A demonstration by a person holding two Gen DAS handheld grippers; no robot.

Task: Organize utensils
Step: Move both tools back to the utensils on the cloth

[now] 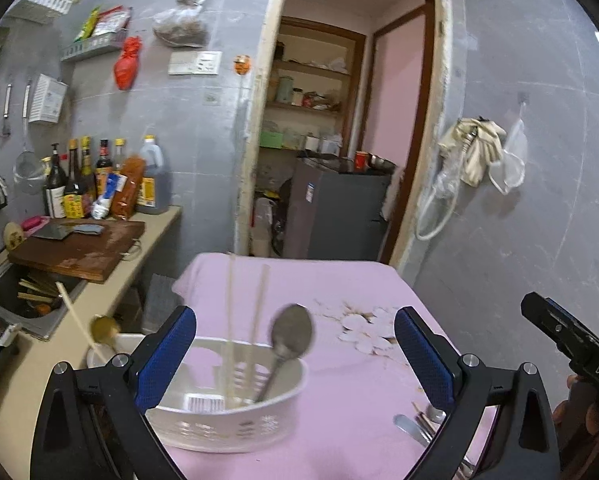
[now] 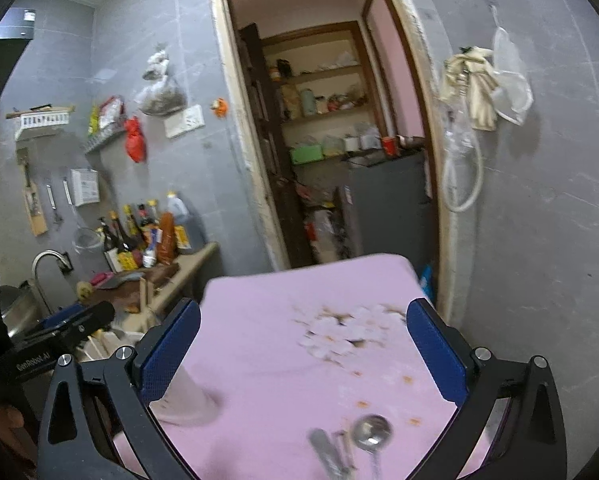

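Note:
A white slotted utensil holder [image 1: 227, 420] stands on the pink tablecloth [image 1: 339, 288], between my left gripper's fingers. In it stand a pair of pale chopsticks [image 1: 255, 320] and a metal spoon [image 1: 289, 340], bowl up. My left gripper [image 1: 295, 356] is open and empty just above the holder. My right gripper [image 2: 303, 348] is open and empty above the cloth. Below it lie a metal spoon [image 2: 371, 432] and other loose utensils [image 2: 327, 452], blurred. The loose utensils also show in the left wrist view [image 1: 419, 428], partly hidden behind the right finger.
A counter [image 1: 155, 224] on the left holds a wooden cutting board [image 1: 79, 248] with a cleaver, sauce bottles [image 1: 99, 180] and a sink [image 1: 27, 296] with chopsticks. A ladle [image 1: 103, 328] sticks out of a white container beside the table. A doorway [image 1: 339, 120] lies behind the table.

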